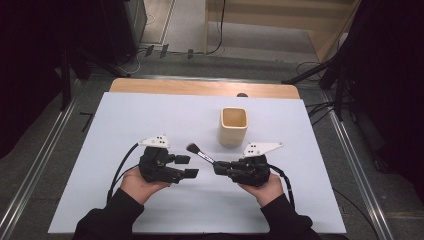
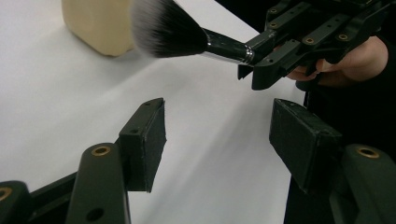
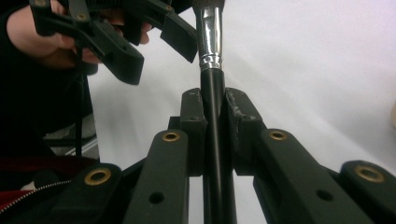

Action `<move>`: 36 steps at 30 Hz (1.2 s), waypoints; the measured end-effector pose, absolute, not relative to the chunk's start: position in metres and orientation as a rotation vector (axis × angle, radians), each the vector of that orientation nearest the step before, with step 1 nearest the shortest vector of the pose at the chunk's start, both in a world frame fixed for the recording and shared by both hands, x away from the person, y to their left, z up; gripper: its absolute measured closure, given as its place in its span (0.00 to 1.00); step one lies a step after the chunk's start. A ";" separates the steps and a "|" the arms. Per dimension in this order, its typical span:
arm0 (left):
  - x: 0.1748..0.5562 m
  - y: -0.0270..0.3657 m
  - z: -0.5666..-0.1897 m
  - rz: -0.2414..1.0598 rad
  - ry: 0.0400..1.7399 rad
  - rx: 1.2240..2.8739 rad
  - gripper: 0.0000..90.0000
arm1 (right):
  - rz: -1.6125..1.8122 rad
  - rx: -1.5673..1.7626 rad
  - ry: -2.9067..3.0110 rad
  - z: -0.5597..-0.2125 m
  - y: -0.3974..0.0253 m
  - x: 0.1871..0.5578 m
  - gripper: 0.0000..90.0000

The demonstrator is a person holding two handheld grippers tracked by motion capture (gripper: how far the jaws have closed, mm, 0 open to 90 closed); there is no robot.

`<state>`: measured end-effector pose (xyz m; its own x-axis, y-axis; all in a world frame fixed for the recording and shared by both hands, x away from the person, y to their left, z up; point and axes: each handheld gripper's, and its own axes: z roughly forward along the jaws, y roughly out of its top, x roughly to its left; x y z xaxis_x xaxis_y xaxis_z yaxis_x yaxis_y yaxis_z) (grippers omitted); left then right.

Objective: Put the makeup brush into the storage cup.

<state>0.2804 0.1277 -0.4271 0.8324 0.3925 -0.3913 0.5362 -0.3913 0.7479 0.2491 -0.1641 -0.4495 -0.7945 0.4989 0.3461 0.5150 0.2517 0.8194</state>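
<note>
A makeup brush [image 1: 200, 153] with a black handle, silver ferrule and dark white-tipped bristles is held above the white table. My right gripper [image 1: 218, 167] is shut on its handle, and the bristles point up and left toward the left gripper. The right gripper view has the handle [image 3: 213, 93] clamped between both jaws. My left gripper [image 1: 187, 166] is open and holds nothing. Its pads [image 2: 152, 135] stand wide apart, just below the bristles [image 2: 163, 28]. A tan cup [image 1: 233, 126] stands upright beyond the brush, apart from both grippers.
A white sheet [image 1: 150, 115] covers the table, with a strip of bare wood [image 1: 200, 88] along the far edge. Metal rails [image 1: 40, 160] run along both sides on the floor. The cup [image 2: 98, 23] sits behind the bristles in the left gripper view.
</note>
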 end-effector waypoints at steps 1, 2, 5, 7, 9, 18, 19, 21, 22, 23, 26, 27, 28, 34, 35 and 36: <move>0.280 0.127 -0.427 -0.167 0.683 2.021 0.42 | -1.645 -1.017 -2.463 -0.450 -0.165 0.249 0.88; 0.280 0.126 -0.426 -0.164 0.689 2.012 0.42 | -1.653 -1.023 -2.457 -0.449 -0.165 0.249 0.88; 0.280 0.123 -0.426 -0.190 0.718 1.966 0.42 | -1.670 -1.030 -2.443 -0.449 -0.164 0.249 0.88; 0.281 0.122 -0.427 -0.216 0.726 1.951 0.43 | -1.679 -1.029 -2.445 -0.449 -0.164 0.248 0.88; 0.280 0.121 -0.427 -0.219 0.734 1.939 0.45 | -1.682 -1.028 -2.446 -0.449 -0.163 0.248 0.88; 0.280 0.120 -0.426 -0.203 0.799 1.824 0.48 | -1.725 -1.048 -2.433 -0.450 -0.162 0.246 0.88; 0.280 0.120 -0.426 -0.206 0.803 1.816 0.48 | -1.731 -1.052 -2.429 -0.450 -0.161 0.245 0.88; 0.281 0.119 -0.428 -0.221 0.817 1.800 0.50 | -1.740 -1.052 -2.425 -0.451 -0.160 0.245 0.88; 0.281 0.119 -0.429 -0.231 0.821 1.785 0.50 | -1.740 -1.052 -2.425 -0.451 -0.160 0.245 0.88; 0.282 0.118 -0.429 -0.239 0.823 1.781 0.51 | -1.740 -1.056 -2.423 -0.451 -0.159 0.245 0.88; 0.282 0.118 -0.429 -0.240 0.827 1.769 0.55 | -1.763 -1.066 -2.426 -0.451 -0.158 0.243 0.88; 0.283 0.118 -0.429 -0.243 0.830 1.760 0.55 | -1.770 -1.063 -2.426 -0.451 -0.158 0.243 0.88; 0.283 0.117 -0.429 -0.245 0.829 1.756 0.55 | -1.771 -1.063 -2.429 -0.450 -0.158 0.243 0.88; 0.283 0.115 -0.430 -0.258 0.835 1.741 0.54 | -1.776 -1.053 -2.427 -0.452 -0.155 0.242 0.88; 0.284 0.114 -0.430 -0.261 0.837 1.737 0.49 | -1.782 -1.054 -2.425 -0.452 -0.154 0.242 0.88; 0.284 0.114 -0.430 -0.267 0.836 1.734 0.49 | -1.782 -1.054 -2.425 -0.452 -0.154 0.242 0.88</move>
